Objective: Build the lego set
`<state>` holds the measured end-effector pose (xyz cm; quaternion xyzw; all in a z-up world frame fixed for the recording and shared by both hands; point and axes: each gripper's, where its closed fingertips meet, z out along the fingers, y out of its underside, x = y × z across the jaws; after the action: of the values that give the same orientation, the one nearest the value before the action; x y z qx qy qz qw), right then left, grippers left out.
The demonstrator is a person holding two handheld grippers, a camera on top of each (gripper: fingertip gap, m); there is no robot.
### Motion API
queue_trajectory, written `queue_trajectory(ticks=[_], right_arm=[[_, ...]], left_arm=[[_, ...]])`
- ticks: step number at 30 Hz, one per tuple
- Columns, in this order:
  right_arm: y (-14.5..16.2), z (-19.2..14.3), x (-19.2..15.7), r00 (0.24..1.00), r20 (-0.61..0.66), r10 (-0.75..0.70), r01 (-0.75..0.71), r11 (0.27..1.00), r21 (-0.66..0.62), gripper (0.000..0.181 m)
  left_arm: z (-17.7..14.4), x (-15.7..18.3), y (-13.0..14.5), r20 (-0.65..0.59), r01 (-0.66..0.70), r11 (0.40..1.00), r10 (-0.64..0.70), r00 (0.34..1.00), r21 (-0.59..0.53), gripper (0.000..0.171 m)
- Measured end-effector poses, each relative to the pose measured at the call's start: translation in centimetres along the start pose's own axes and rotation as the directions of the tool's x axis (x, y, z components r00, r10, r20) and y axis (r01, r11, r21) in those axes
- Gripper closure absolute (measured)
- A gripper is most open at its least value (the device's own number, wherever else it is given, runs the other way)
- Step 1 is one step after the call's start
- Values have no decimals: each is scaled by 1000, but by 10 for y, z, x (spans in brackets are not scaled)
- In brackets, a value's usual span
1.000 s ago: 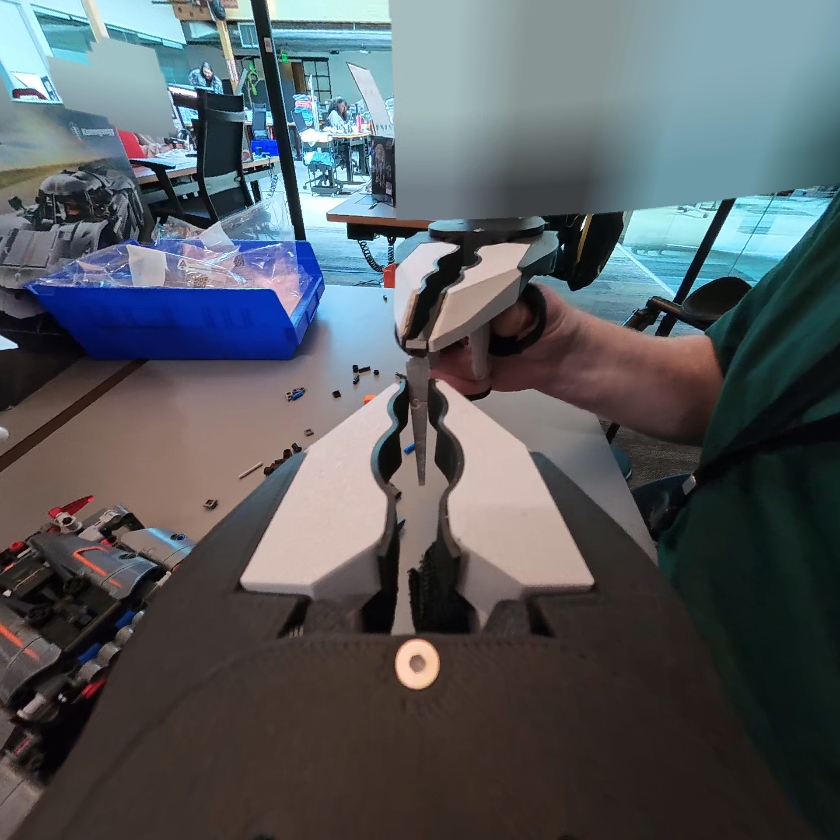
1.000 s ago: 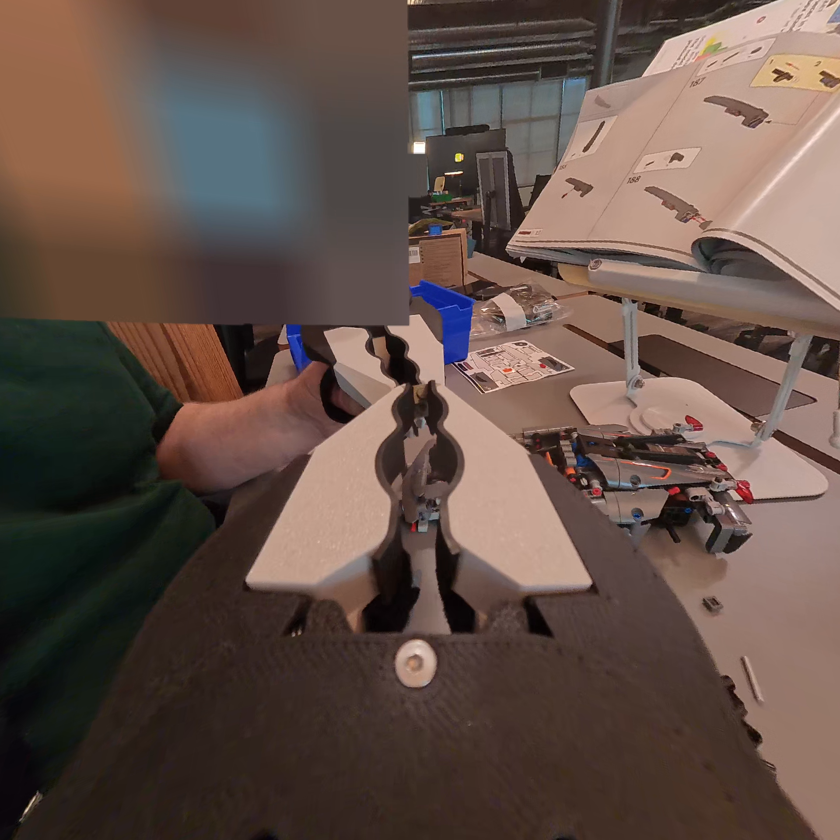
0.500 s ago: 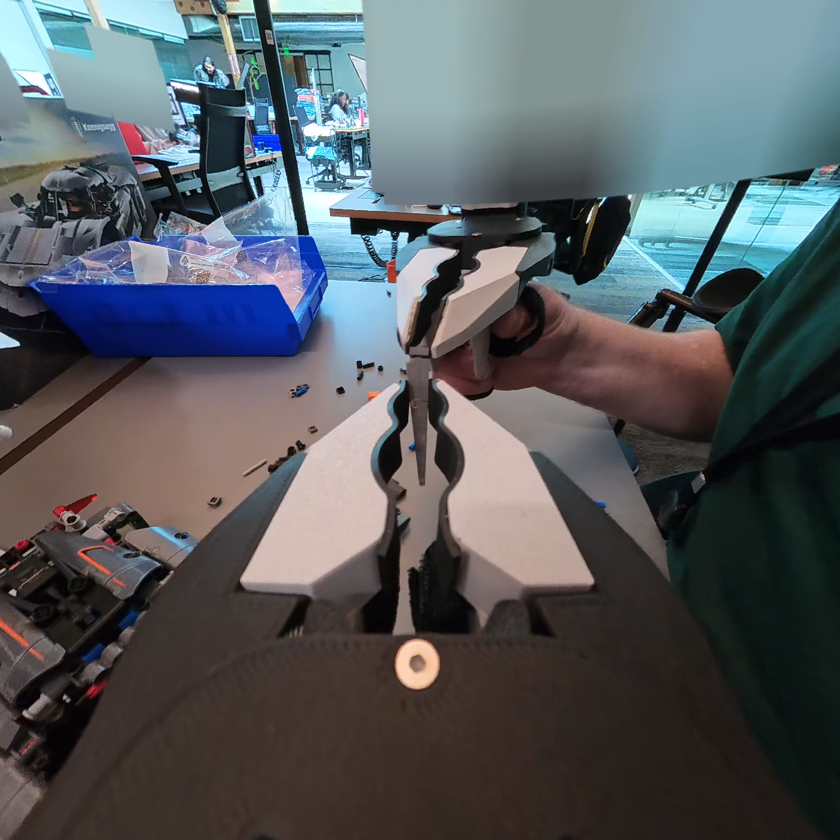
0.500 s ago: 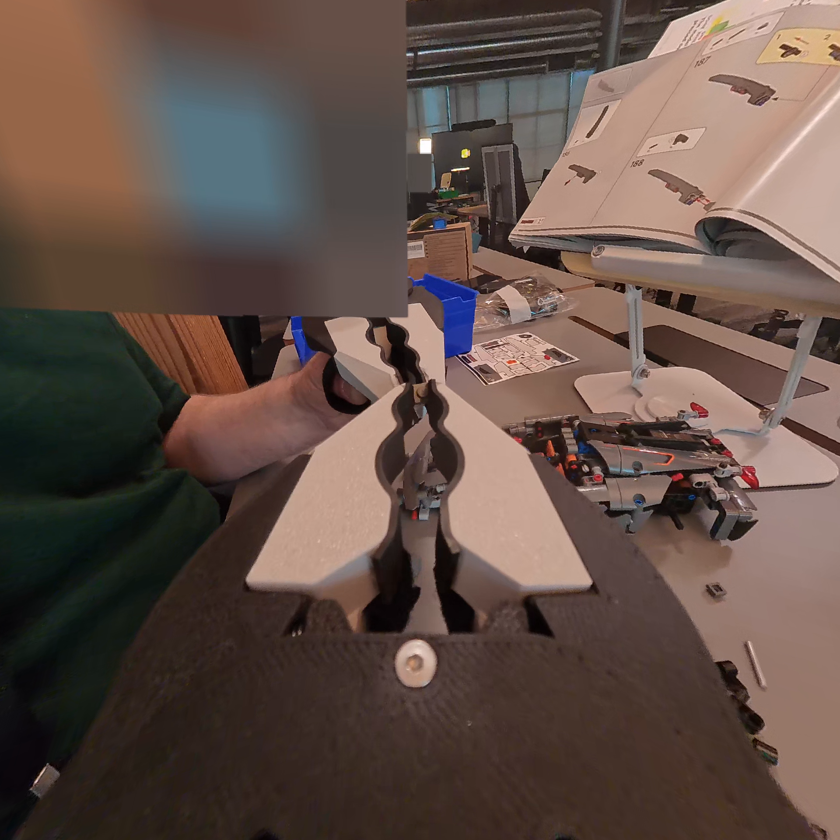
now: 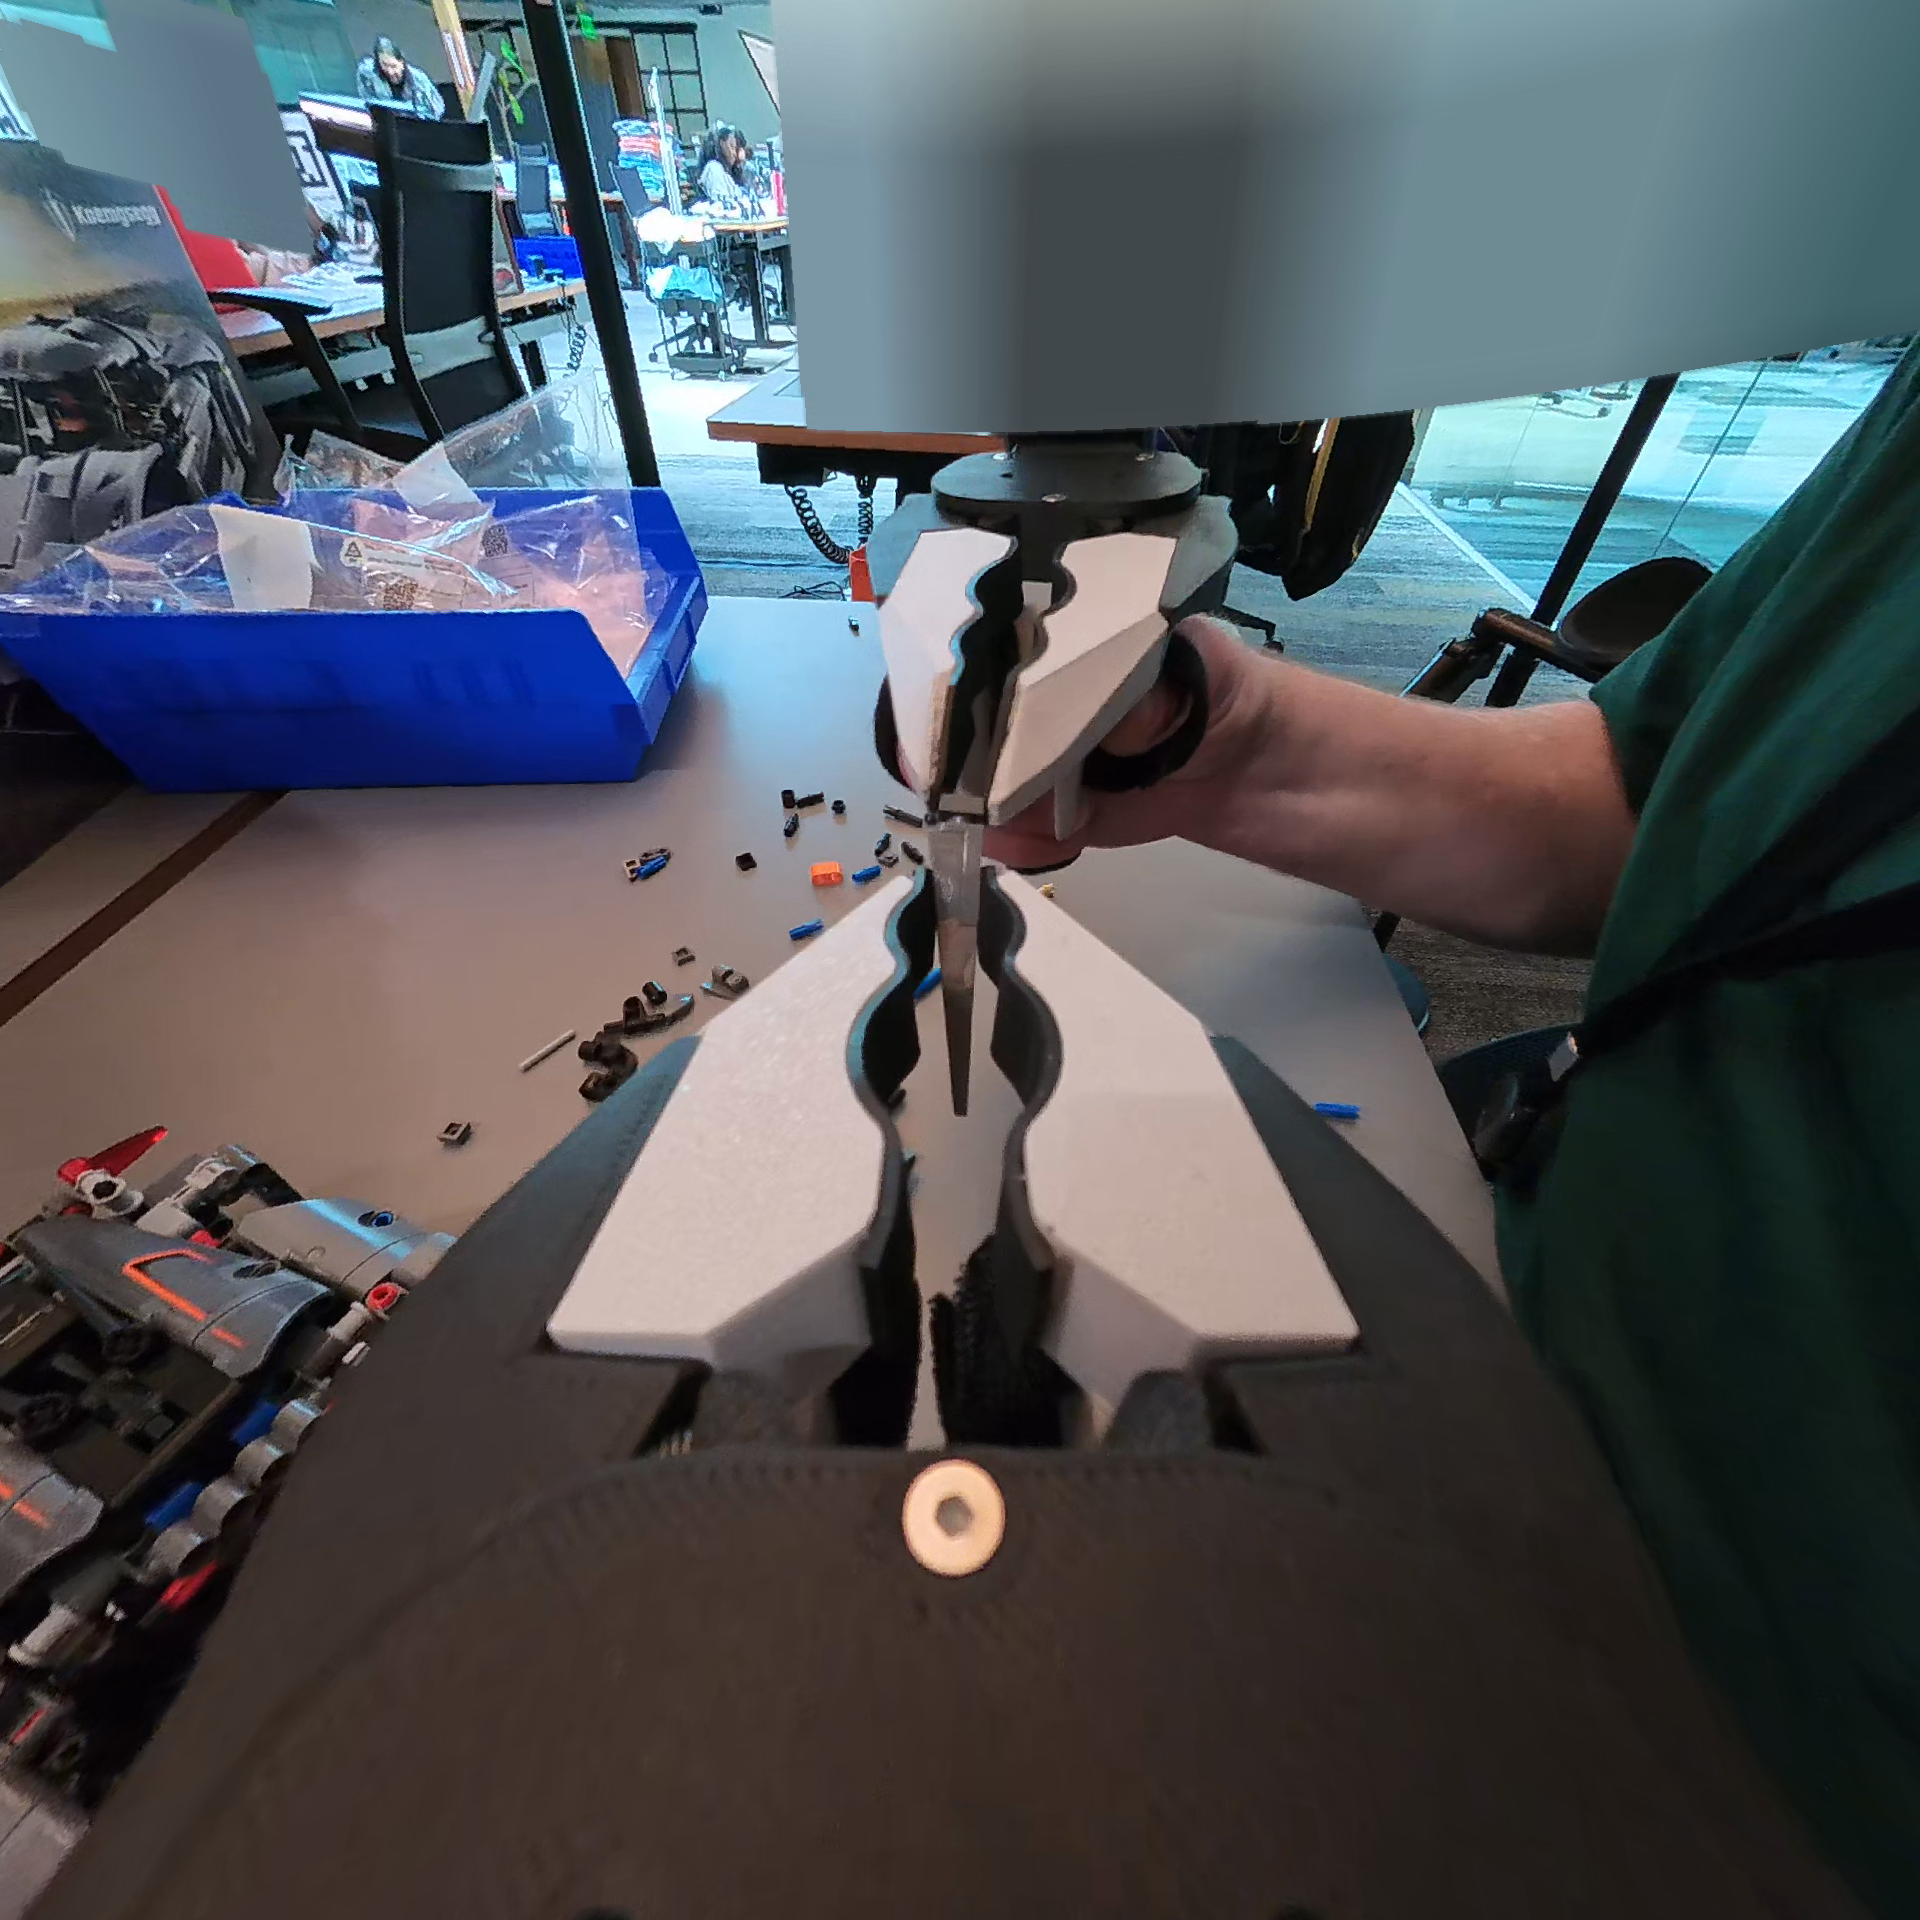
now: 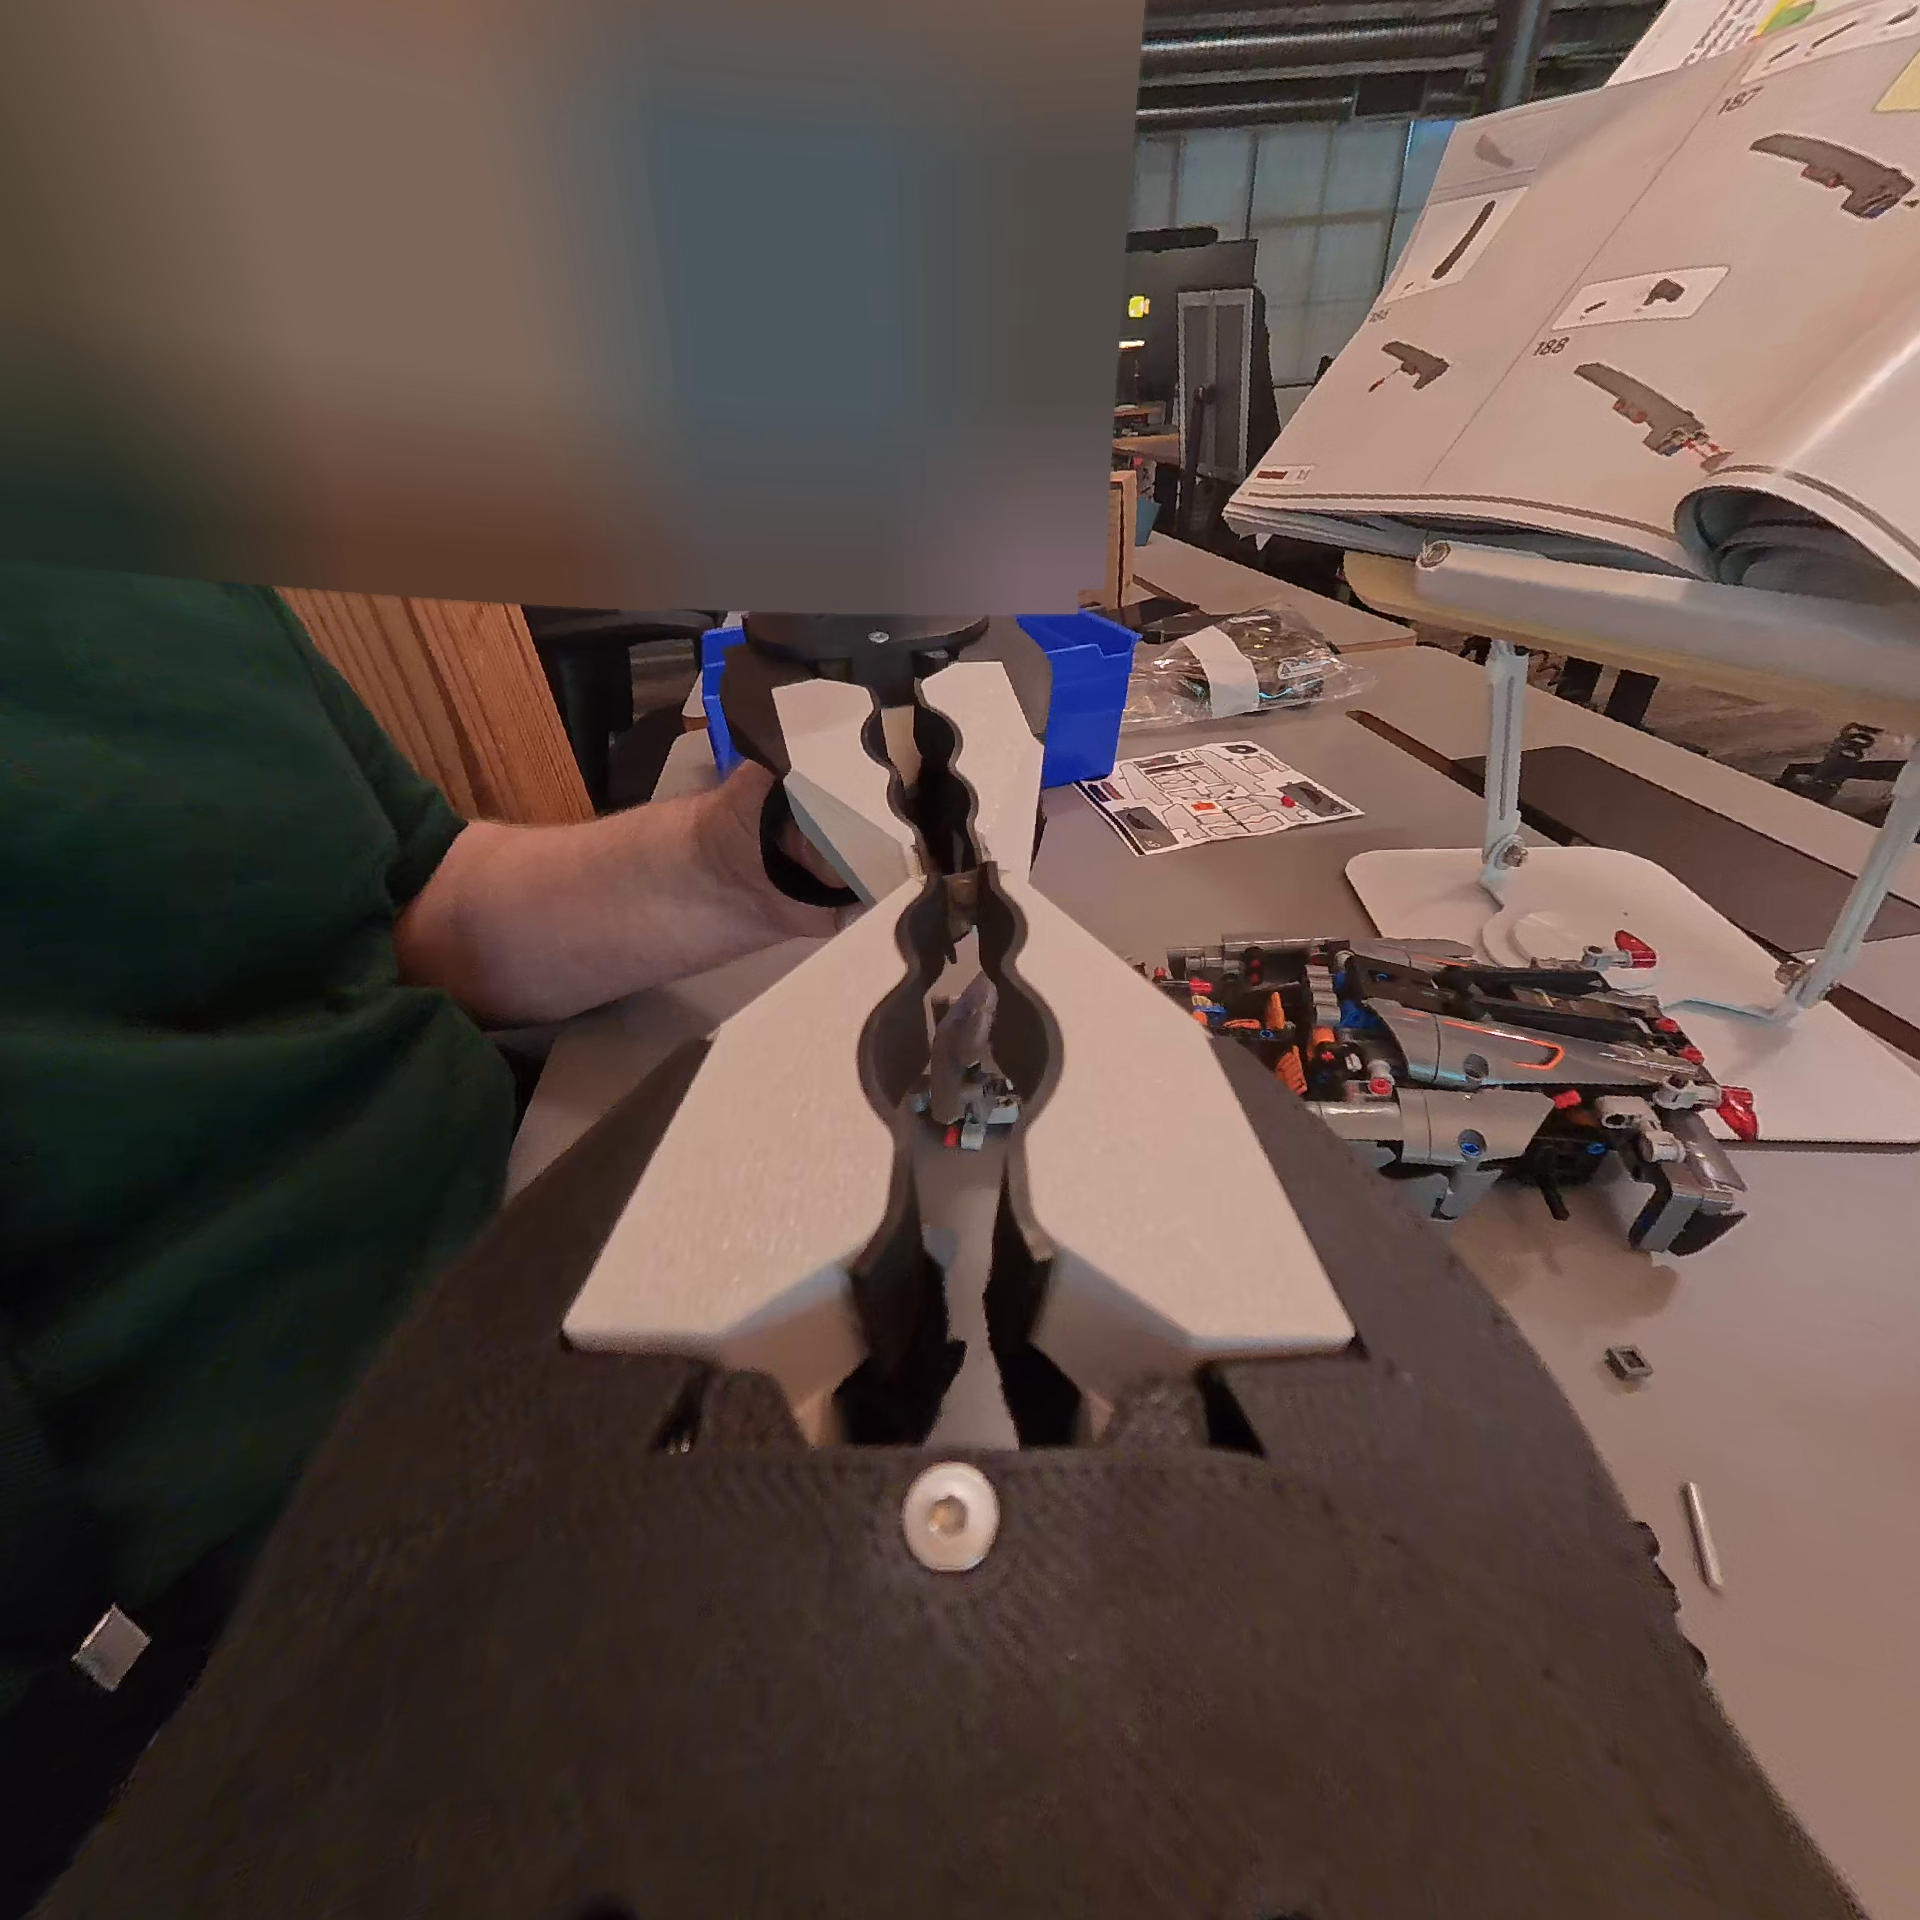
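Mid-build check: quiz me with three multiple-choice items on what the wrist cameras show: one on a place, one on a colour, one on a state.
1. Where is the part-built lego car?
A. In the bin
B. On the table, in front of the white stand's base
C. On the open booklet

2. What colour is the bin holding the plastic bags?
A. Blue
B. Red
C. Green

3. What is the state of the grey lego panel?
A. Lying loose on the table
B. Already fixed to the car
C. Held in the air between both grippers' jaws

Answers:
1 B: the lego car sits on the table by the stand's base.
2 A: the bin under the plastic bags is blue.
3 C: the left gripper and right gripper meet tip to tip around the grey lego panel.
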<state>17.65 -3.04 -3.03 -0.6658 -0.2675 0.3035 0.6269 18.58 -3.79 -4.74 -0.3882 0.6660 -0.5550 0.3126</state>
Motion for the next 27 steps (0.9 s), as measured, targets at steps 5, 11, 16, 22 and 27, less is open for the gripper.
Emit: queue_trajectory(ticks=[5,11,16,22,27], right_arm=[[5,-1,1,999,-16,-32,31,997,-66,177],[17,-3,5,997,-38,-61,53,983,-177,178],[23,-2,7,998,-38,-52,43,976,-211,177],[35,-1,3,999,6,-52,52,964,-262,177],[34,-3,-5,992,52,-118,128,953,-275,177]], left_arm=[[2,-2,6,34,-60,995,63,997,-82,166],[6,-6,17,82,-146,969,165,983,-202,166],[6,-9,22,110,-170,954,202,973,-246,166],[6,-5,33,82,-204,930,239,968,-305,166],[6,3,32,36,-198,929,219,975,-312,166]])
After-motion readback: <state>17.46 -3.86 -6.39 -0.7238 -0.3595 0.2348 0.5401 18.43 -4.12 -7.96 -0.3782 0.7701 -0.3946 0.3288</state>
